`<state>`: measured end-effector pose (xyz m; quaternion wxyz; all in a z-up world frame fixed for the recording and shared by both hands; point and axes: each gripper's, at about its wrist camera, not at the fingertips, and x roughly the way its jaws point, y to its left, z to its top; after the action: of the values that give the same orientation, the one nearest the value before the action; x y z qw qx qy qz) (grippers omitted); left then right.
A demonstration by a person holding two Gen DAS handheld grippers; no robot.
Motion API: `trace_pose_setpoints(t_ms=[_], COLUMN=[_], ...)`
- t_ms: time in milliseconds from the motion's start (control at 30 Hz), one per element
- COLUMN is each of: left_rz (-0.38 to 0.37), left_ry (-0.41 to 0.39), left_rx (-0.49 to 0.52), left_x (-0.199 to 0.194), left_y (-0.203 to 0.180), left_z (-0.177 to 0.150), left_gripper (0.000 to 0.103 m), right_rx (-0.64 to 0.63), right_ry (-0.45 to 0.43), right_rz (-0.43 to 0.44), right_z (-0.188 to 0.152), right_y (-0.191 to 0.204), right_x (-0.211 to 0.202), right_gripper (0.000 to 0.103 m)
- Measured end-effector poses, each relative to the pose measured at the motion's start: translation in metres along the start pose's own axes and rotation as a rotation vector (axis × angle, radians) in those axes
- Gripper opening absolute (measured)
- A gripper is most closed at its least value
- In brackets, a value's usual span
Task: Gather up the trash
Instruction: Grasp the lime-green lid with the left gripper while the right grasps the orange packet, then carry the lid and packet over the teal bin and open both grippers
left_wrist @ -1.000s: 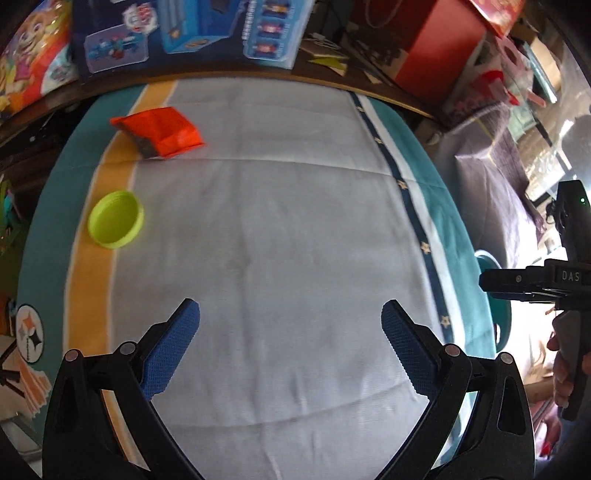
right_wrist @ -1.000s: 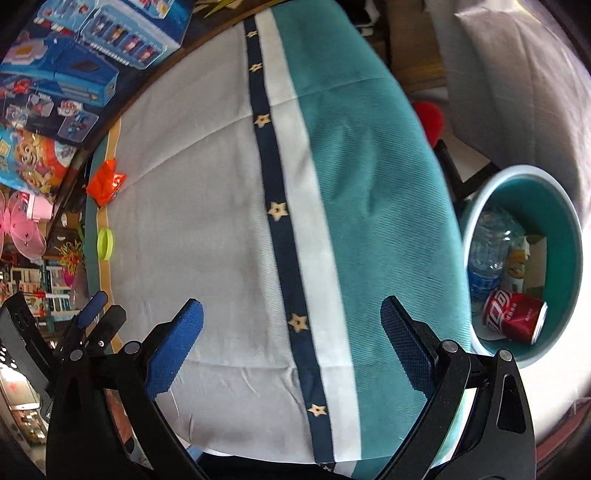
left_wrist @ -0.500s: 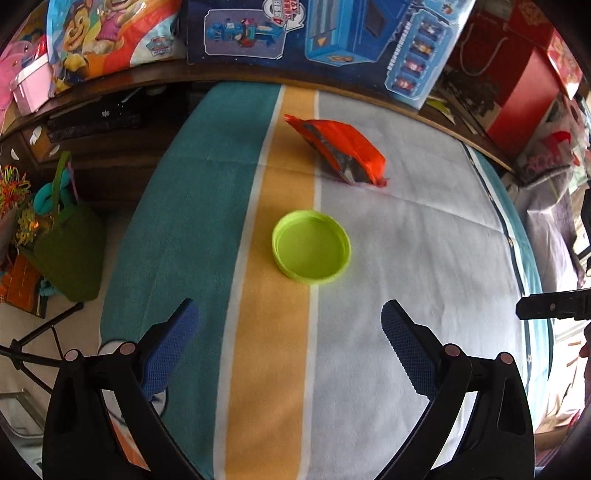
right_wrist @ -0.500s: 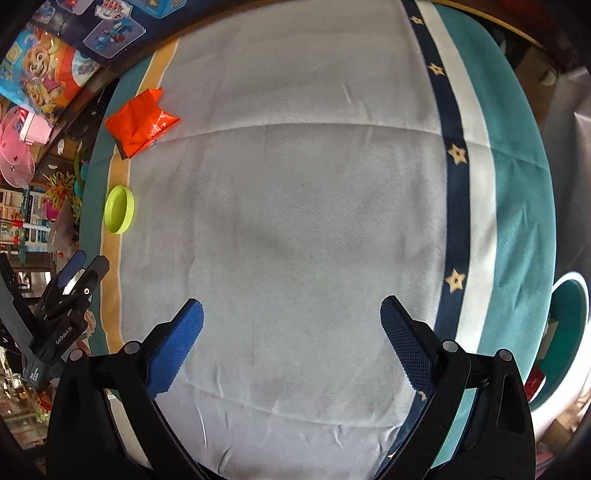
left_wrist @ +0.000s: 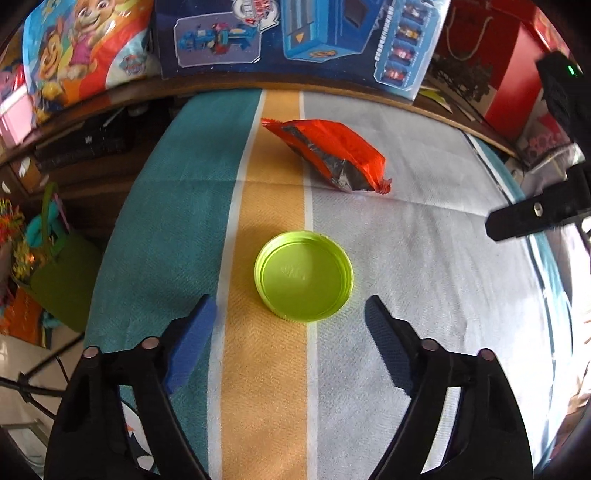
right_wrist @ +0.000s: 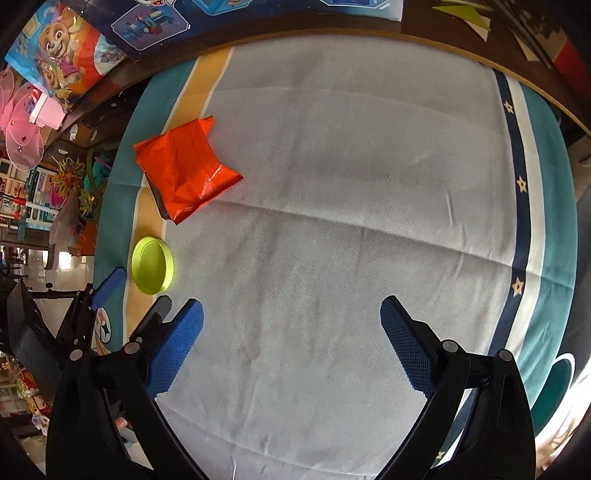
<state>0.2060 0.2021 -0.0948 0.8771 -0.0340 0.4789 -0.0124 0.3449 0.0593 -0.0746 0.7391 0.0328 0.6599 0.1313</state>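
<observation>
A lime green lid (left_wrist: 303, 276) lies on the striped tablecloth (left_wrist: 424, 280). My left gripper (left_wrist: 290, 314) is open, its blue pads just short of the lid on either side. An orange snack wrapper (left_wrist: 334, 153) lies beyond the lid. In the right wrist view the wrapper (right_wrist: 184, 173) and the lid (right_wrist: 152, 265) are at the left, with the left gripper (right_wrist: 138, 293) by the lid. My right gripper (right_wrist: 291, 325) is open and empty above the grey middle of the cloth (right_wrist: 351, 221).
Toy boxes (left_wrist: 295, 33) and a red bag (left_wrist: 495, 62) stand along the table's far edge. A teal bin rim (right_wrist: 557, 380) shows at the table's lower right. A green bag (left_wrist: 59, 280) hangs off the left side.
My left gripper has swung left and moved in on the green lid, which now sits close in front of its pads. My right gripper has turned left, away from the bin, toward the wrapper.
</observation>
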Motion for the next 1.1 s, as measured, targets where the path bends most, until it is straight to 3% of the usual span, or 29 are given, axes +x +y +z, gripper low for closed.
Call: trace_pose_setpoints(t_ms=[33,67,333,567,767,867,900,933,1100], left_rz=[0.01,0.019,-0.076,-0.077,-0.065,-0.059,-0.057,-0.054,-0.064], left_ry=[-0.011,-0.02,-0.012,-0.001,0.005,0.003,0.002,0.002,0.007], left_rx=[0.013,0.015,-0.156,-0.185,-0.181,-0.182,-0.182,-0.183,-0.185], left_x=[0.0,0.0,-0.004,-0.01,-0.01,-0.01,-0.01,-0.01,-0.01], left_y=[-0.002,-0.002,0.037,0.044,0.042,0.041,0.041,0.04,0.036], left_z=[0.001,0.003,0.007,0.001,-0.001,-0.002,-0.002,-0.002,-0.001], left_gripper=[0.057,0.051,0.051,0.051,0.051,0.051,0.051,0.051,0.051], right_rx=[0.0,0.0,-0.081,-0.161,-0.182,-0.21,-0.225,-0.227,-0.201], right_ry=[0.0,-0.001,-0.023,-0.029,-0.036,-0.045,-0.046,-0.04,-0.069], right_rz=[0.004,0.009,0.026,0.032,0.019,-0.001,0.005,0.016,0.006], right_z=[0.004,0.009,0.049,0.074,0.08,0.077,0.075,0.074,0.061], right_y=[0.002,0.005,0.044,0.08,0.086,0.087,0.087,0.086,0.072], right_x=[0.001,0.002,0.014,0.037,0.054,0.055,0.053,0.052,0.036], right_gripper=[0.093,0.093,0.093,0.093,0.091,0.068,0.053,0.044,0.039])
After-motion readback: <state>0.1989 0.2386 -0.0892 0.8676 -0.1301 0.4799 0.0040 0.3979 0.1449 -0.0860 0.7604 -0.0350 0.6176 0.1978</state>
